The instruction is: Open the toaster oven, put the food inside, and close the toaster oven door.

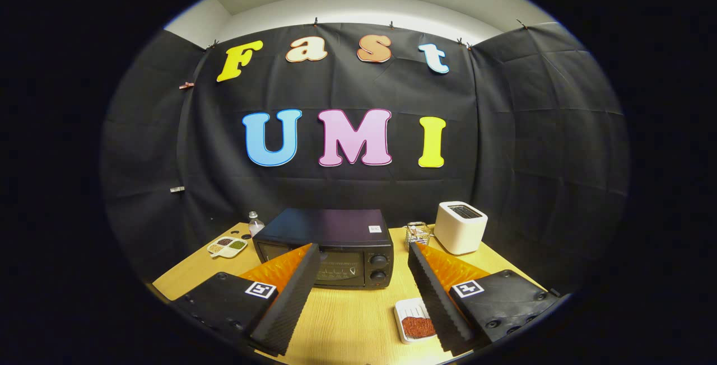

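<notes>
On the tabletop, a sectioned dish lies far left. The closed toaster oven stands straight beyond the gripper, whose fingers are spread wide and empty. The food tray touches the right finger; a white toaster sits beyond.

Gripper fingers spread, empty; toaster oven beyond (door seemingly closed); food tray near.

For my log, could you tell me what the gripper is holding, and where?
Nothing: the gripper is open, with only bare table between its fingers.
</notes>
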Motion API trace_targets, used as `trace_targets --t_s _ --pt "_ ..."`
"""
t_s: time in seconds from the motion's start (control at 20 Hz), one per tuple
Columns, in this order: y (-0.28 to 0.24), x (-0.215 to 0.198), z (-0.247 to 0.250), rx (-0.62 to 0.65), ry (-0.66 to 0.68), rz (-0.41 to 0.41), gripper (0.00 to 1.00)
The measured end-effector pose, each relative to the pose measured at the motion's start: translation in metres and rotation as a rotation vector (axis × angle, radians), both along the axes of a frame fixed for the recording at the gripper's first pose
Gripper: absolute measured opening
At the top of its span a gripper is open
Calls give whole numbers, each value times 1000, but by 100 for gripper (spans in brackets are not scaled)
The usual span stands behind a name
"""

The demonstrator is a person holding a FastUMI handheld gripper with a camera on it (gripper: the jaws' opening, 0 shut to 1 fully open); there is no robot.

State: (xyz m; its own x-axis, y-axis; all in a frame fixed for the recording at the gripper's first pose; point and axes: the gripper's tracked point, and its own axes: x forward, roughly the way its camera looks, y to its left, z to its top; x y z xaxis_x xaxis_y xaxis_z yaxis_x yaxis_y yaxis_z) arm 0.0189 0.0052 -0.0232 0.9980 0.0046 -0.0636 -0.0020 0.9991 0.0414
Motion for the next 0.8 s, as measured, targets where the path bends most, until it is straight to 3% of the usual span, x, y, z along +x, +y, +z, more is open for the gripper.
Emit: trace_targets --t_s 0.35,0.8 --pt "5 24 -10 -6 29 -10 97" --pt "37 103 -1 0 29 -12 98"
